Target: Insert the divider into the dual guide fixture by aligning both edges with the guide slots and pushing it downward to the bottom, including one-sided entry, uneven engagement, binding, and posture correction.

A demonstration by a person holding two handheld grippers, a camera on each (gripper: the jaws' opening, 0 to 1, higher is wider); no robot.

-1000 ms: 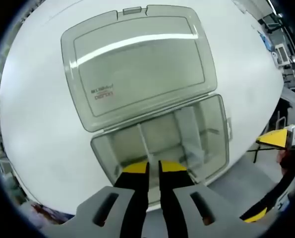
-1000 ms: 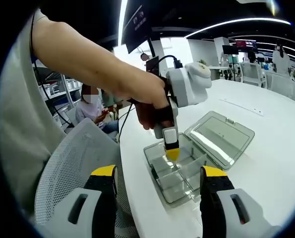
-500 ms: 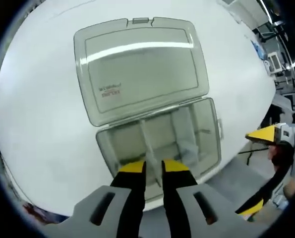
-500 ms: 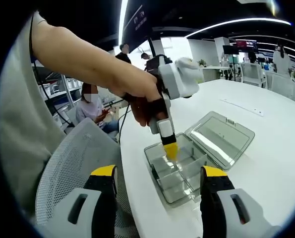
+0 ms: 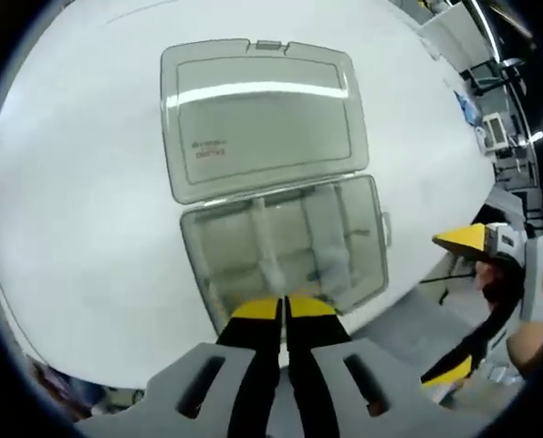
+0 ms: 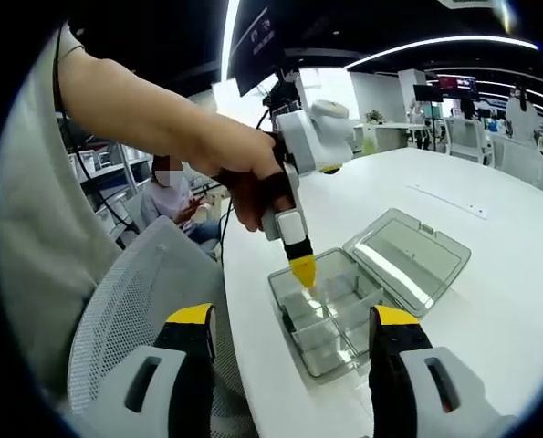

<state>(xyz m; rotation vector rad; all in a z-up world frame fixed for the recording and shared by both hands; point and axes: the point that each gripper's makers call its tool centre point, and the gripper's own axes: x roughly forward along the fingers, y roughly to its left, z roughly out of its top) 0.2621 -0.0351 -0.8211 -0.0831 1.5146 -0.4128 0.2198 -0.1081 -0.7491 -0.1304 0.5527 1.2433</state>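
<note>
Open-plan office or lab workspace. Large white rounded tabletop (image 6: 490, 274) runs far back toward other white desks. Grey mesh office chair (image 6: 130, 319) pushed against the tabletop's near edge. Long ceiling strip lights (image 6: 435, 44) overhead, dark hanging monitor screen (image 6: 257, 46) near the ceiling, another lit screen (image 6: 455, 83) at far right. White office chairs (image 6: 467, 137) in the background. A seated person (image 6: 171, 196) behind, beside metal shelving racks (image 6: 102, 169) with cables. More equipment beyond the tabletop's right edge in the left gripper view.
</note>
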